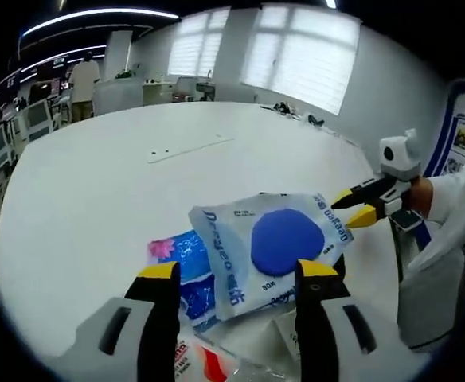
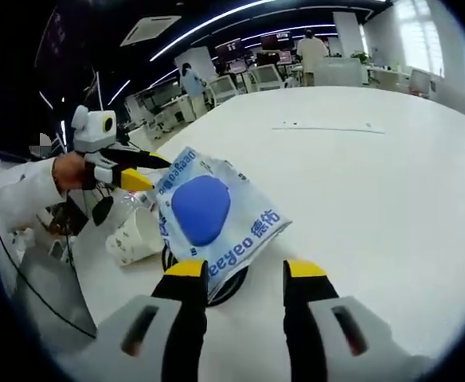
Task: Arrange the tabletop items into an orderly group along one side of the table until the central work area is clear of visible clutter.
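The blue-dot wipes packet (image 1: 276, 243) is seen resting atop the pile at the worktop (image 1: 97, 199) edge. Both grippers (image 1: 236, 274) (image 2: 244, 274) are held spread, empty. Soft, light, crinkly: a corner pinch is advised.

White table (image 1: 97, 199), cluttered packets (image 1: 186, 263)

A large white table (image 1: 137, 191) fills the room's middle. Bright windows (image 1: 296, 48) with blinds line the far wall. Long ceiling lights (image 2: 216, 20) glow above distant desks (image 2: 240, 79).
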The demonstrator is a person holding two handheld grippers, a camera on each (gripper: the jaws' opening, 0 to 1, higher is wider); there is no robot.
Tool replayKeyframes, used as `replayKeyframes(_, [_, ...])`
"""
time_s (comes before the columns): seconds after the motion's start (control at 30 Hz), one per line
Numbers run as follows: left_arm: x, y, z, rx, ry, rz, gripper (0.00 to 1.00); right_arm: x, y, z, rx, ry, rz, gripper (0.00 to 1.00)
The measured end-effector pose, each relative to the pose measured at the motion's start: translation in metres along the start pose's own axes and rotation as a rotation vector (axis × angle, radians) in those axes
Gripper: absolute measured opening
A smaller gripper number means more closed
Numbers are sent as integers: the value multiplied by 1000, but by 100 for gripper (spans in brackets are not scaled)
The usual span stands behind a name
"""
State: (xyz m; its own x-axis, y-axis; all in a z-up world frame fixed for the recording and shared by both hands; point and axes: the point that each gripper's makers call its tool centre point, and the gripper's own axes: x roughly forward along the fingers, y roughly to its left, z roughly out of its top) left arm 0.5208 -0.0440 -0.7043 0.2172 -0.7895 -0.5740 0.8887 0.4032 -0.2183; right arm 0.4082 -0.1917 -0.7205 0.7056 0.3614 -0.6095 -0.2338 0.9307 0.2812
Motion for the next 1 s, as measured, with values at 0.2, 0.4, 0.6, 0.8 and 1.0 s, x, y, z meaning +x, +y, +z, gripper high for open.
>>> replayKeyframes(0.2, [8, -1, -5, 18, 28, -13, 51, 7, 5, -3, 19, 4, 20, 28])
replayKeyframes(0.4, [13, -2, -7, 21, 44, -20, 42, 10, 8, -5, 34, 11, 25, 22])
replayKeyframes(0.6, [14, -1, -9, 31, 54, -21, 32, 10, 8, -6, 48, 12, 27, 13])
replayKeyframes(0.8, [14, 0, -11, 24, 58, -19, 27, 10, 8, -7, 62, 10, 28, 11])
replayKeyframes(1.0, [13, 2, -11, 13, 57, -18, 21, 10, 8, -7, 73, 7, 25, 7])
